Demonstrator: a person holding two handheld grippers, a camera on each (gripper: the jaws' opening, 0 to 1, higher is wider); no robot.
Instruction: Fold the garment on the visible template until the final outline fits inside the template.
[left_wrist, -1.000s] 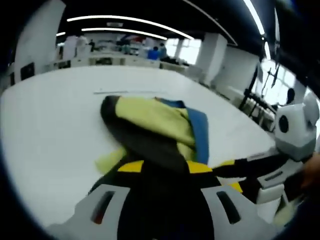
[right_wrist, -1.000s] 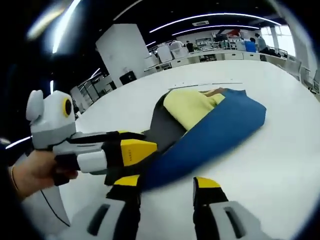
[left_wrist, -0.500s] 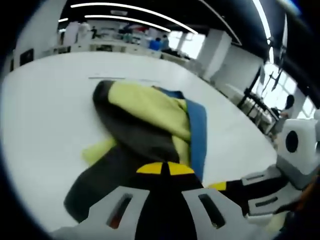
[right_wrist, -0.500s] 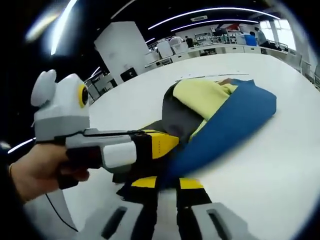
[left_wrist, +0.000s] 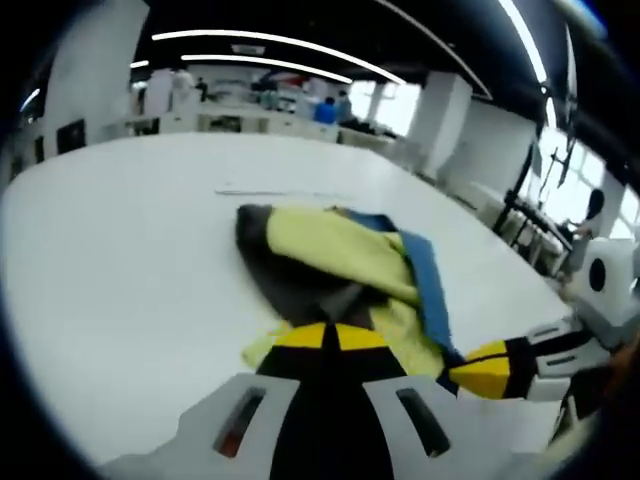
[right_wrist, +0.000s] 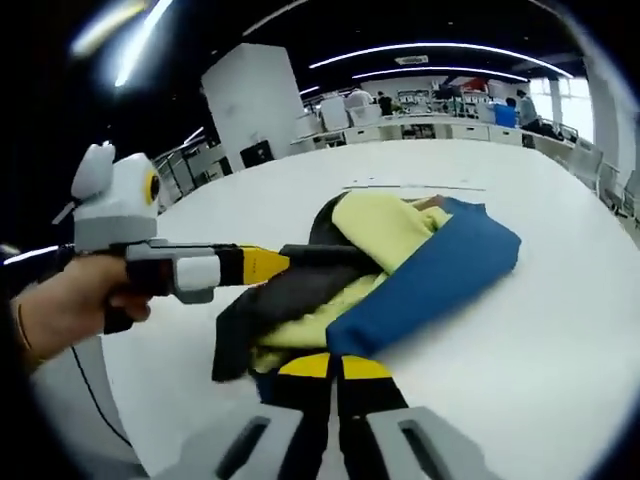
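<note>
On the white table (right_wrist: 560, 330) the garment (right_wrist: 400, 270) is lying bunched, both grippers pinching its near edge: the left gripper (left_wrist: 330, 338) and right gripper (right_wrist: 334, 366) are each clamping cloth. Right gripper view is showing a hand (right_wrist: 60, 305) gripping the left tool; no writing is reading clearly

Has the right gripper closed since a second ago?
Yes. The right gripper stood open beside the blue edge of the garment; now it is shut on that edge, low on the white table.

The garment (left_wrist: 340, 265) lies bunched on the table (left_wrist: 120, 240), ahead of both hand-held grippers.
</note>
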